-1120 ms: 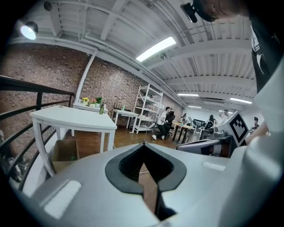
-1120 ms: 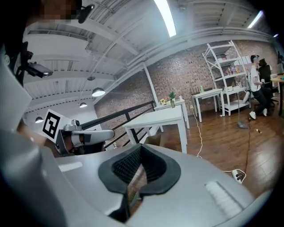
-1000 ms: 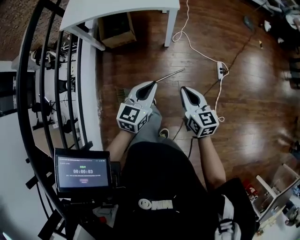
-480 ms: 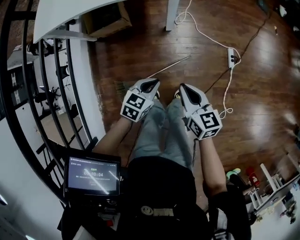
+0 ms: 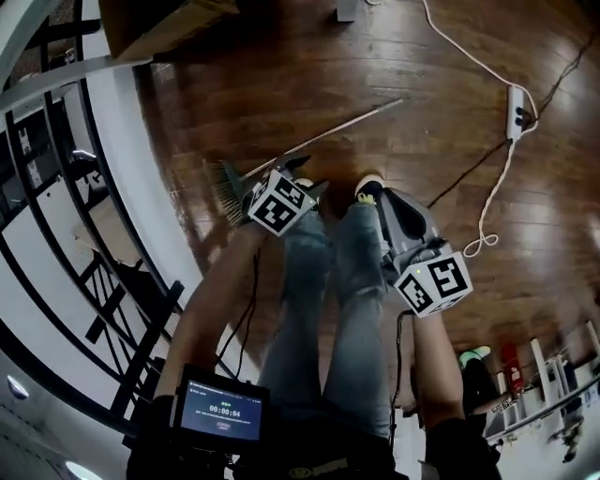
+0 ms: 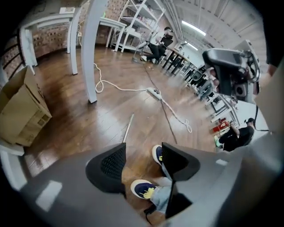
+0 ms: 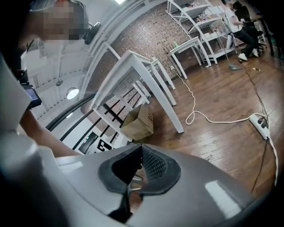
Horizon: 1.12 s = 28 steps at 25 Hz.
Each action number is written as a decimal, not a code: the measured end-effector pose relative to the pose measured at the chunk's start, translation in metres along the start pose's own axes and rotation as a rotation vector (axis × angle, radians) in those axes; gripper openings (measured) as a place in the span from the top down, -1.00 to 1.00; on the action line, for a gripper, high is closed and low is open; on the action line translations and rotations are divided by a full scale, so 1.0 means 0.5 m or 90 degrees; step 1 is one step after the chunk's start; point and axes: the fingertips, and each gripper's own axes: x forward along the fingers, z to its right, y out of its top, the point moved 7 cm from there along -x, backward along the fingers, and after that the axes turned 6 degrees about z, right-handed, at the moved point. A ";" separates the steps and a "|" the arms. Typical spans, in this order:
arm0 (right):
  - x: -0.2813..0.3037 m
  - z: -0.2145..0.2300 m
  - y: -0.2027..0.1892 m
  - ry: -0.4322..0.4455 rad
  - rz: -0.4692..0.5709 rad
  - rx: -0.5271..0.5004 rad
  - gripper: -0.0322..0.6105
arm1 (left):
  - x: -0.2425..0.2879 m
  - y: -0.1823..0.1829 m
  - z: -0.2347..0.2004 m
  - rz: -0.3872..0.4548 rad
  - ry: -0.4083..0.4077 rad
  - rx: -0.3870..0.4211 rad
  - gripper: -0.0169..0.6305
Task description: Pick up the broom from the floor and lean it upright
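The broom lies flat on the wooden floor. Its thin metal handle [image 5: 328,131] runs up to the right and its bristle head [image 5: 225,187] lies at the left near the railing. My left gripper [image 5: 307,174] hangs low just in front of the handle near the bristle end, not touching it. In the left gripper view the left gripper [image 6: 144,155] has its jaws opening wide, with only floor and my shoes [image 6: 143,188] between them, and the handle [image 6: 128,128] lies beyond the fingertips. My right gripper [image 5: 380,195] is shut and empty beside my right knee; the right gripper [image 7: 141,150] shows pads together.
A white cable and power strip [image 5: 514,105] lie on the floor to the right. A cardboard box [image 5: 159,23] sits under a white table at the top left, and its leg [image 6: 91,53] stands ahead. A black railing [image 5: 56,187] borders the left.
Both grippers have dropped toward the floor as the person bent down. The left gripper tipped downward near the broom and its jaws went from shut to wide apart. The right stayed shut.
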 end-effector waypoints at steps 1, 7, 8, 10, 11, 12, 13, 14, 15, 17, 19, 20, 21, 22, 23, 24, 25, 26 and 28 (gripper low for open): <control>0.015 0.023 -0.022 0.002 -0.005 -0.002 0.89 | 0.042 -0.021 -0.024 -0.009 0.016 0.005 0.11; 0.098 0.161 -0.136 -0.006 -0.023 -0.038 0.89 | 0.305 -0.138 -0.149 -0.055 0.108 0.091 0.08; 0.106 0.183 -0.149 -0.012 -0.022 -0.037 0.89 | 0.347 -0.152 -0.161 -0.060 0.114 0.107 0.09; 0.121 0.220 -0.169 -0.022 -0.012 -0.025 0.89 | 0.420 -0.174 -0.182 -0.071 0.115 0.136 0.11; 0.127 0.234 -0.178 -0.026 -0.006 -0.020 0.89 | 0.450 -0.184 -0.193 -0.076 0.117 0.145 0.11; 0.131 0.247 -0.187 -0.029 -0.004 -0.017 0.89 | 0.477 -0.192 -0.202 -0.082 0.119 0.150 0.12; 0.134 0.259 -0.195 -0.031 -0.003 -0.015 0.89 | 0.500 -0.200 -0.210 -0.088 0.120 0.150 0.12; 0.137 0.269 -0.202 -0.034 -0.003 -0.014 0.89 | 0.519 -0.205 -0.217 -0.093 0.120 0.147 0.13; 0.139 0.277 -0.207 -0.037 -0.004 -0.013 0.89 | 0.534 -0.208 -0.222 -0.096 0.120 0.145 0.16; 0.142 0.287 -0.213 -0.041 -0.004 -0.010 0.89 | 0.555 -0.213 -0.228 -0.101 0.117 0.144 0.21; 0.143 0.293 -0.216 -0.044 -0.003 -0.005 0.89 | 0.568 -0.216 -0.229 -0.107 0.115 0.151 0.24; 0.145 0.294 -0.218 -0.044 -0.003 -0.005 0.89 | 0.570 -0.218 -0.229 -0.109 0.117 0.155 0.26; 0.147 0.295 -0.219 -0.044 -0.005 -0.005 0.89 | 0.571 -0.220 -0.229 -0.108 0.119 0.158 0.27; 0.149 0.295 -0.220 -0.043 -0.006 -0.008 0.89 | 0.570 -0.222 -0.230 -0.108 0.122 0.157 0.28; 0.152 0.294 -0.220 -0.042 -0.007 -0.012 0.89 | 0.570 -0.222 -0.230 -0.109 0.124 0.155 0.30; 0.155 0.292 -0.219 -0.040 -0.008 -0.016 0.89 | 0.570 -0.223 -0.230 -0.113 0.125 0.155 0.48; 0.157 0.288 -0.218 -0.038 -0.007 -0.017 0.89 | 0.571 -0.225 -0.228 -0.119 0.126 0.157 0.65; 0.159 0.283 -0.217 -0.036 -0.006 -0.017 0.89 | 0.572 -0.226 -0.224 -0.126 0.126 0.161 0.66; 0.161 0.271 -0.212 -0.031 -0.006 -0.017 0.89 | 0.566 -0.226 -0.217 -0.129 0.122 0.163 0.65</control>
